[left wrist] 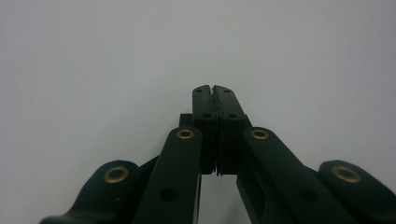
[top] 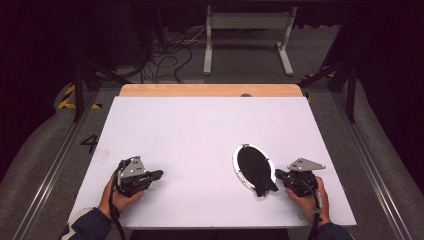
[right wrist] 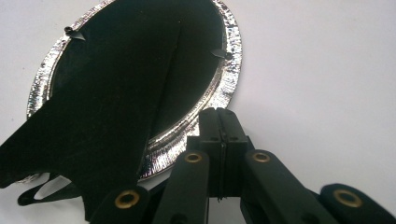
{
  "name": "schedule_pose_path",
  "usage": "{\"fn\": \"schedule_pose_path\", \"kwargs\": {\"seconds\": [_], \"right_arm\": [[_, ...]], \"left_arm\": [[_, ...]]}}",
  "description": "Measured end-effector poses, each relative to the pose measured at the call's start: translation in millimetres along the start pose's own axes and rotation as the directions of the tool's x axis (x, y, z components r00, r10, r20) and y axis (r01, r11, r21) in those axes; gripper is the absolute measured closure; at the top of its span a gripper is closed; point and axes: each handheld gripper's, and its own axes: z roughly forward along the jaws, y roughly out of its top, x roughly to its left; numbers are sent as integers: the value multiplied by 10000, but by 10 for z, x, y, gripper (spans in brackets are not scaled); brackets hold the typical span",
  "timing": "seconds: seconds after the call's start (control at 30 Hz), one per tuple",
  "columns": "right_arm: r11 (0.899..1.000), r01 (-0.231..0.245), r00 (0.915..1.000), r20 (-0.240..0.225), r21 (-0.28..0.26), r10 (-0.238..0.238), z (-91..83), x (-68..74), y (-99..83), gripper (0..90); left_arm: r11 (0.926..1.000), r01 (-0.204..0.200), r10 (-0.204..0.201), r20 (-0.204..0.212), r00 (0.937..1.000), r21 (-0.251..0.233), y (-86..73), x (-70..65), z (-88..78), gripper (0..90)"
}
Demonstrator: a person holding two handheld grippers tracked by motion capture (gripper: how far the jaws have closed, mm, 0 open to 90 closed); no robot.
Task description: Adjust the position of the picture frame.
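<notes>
One black oval pad [top: 254, 169] with a silver rim lies on the white table [top: 200, 130]; two grippers, right [top: 278, 174] touching its rim, left [top: 159, 174] well apart, fingers closed and empty

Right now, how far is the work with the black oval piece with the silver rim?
Nothing looks done yet. The oval piece lies flat on the white table. The right gripper is shut, its tips at the silver rim; whether it pinches it is unclear. The left gripper is shut on nothing, apart. All handling is left.
</notes>
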Motion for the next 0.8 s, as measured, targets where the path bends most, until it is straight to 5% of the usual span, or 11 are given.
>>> {"fn": "schedule_pose_path", "kwargs": {"seconds": [0.27,0.8], "right_arm": [[9986,525,9986,-120,1,-525,123,183,118,900],[9950,994,9944,-365,1,-993,277,411,270,900]], "left_arm": [[9976,-590,571,505,9971,370,178,-71,273,890],[9952,-806,753,908,9930,558,369,-76,543,897]]}}
